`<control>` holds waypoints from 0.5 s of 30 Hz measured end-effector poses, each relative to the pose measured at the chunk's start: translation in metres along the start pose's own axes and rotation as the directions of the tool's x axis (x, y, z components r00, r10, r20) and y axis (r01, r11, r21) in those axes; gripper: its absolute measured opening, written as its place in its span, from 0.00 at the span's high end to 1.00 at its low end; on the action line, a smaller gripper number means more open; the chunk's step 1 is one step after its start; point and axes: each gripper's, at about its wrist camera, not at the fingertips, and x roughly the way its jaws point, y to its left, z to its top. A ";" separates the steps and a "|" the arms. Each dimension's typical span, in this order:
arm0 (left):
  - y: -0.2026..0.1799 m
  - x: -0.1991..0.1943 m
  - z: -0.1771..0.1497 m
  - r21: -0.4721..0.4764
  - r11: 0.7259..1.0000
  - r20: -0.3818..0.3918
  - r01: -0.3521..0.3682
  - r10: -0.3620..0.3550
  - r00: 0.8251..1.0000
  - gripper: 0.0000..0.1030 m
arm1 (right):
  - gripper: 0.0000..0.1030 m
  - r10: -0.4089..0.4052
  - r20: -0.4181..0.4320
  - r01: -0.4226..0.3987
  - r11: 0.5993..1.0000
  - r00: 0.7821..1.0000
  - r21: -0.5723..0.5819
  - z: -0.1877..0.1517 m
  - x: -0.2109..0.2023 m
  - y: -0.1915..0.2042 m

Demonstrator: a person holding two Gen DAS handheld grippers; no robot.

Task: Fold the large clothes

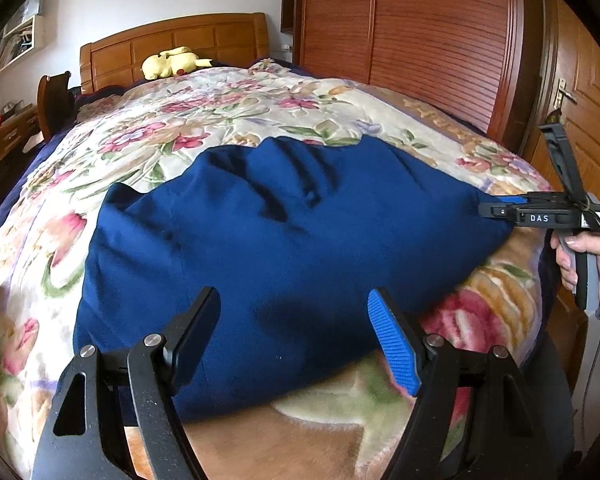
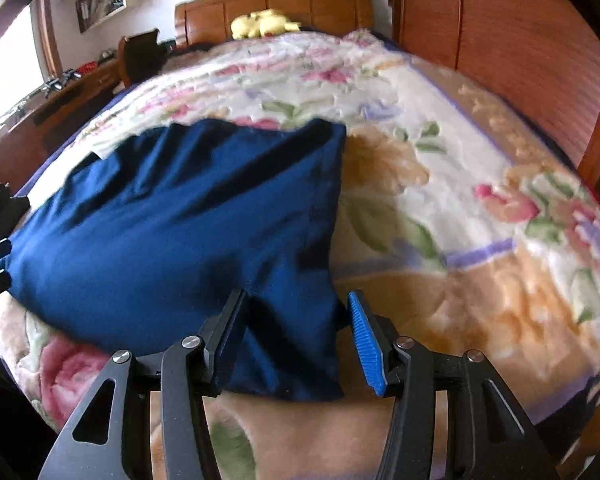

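Left hand-held gripper (image 1: 294, 328): jaws held wide, nothing pinched; the near edge of the navy blue garment (image 1: 284, 236) is seen between the fingers, pads not pressing on it. Right hand-held gripper (image 2: 296, 332): jaws parted, near corner of the garment lies between them, left finger is at the cloth, blue ribbed pad (image 2: 366, 346) is clear of it; no grip is made. In the left view the right hand-held gripper is seen side-on at the garment's right corner, held by a hand (image 1: 584, 258). Garment is spread flat, partly folded and creased, on the floral blanket (image 1: 204, 120) near the foot of the bed. Further out: yellow plush toy (image 1: 174, 62) at the wooden headboard (image 1: 188, 38), wooden wardrobe (image 1: 412, 28) at the right.
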 end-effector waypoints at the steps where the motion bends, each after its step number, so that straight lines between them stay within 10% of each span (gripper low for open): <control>1: 0.000 0.001 0.000 0.001 1.000 -0.003 -0.001 0.001 1.000 0.25 | 0.47 0.006 -0.009 -0.006 1.000 1.000 0.016 -0.001 0.003 0.000; 15: -0.003 0.020 -0.005 -0.003 1.000 -0.059 -0.018 0.018 0.998 0.25 | 0.34 0.071 -0.065 -0.066 0.995 0.995 0.074 -0.004 0.025 -0.013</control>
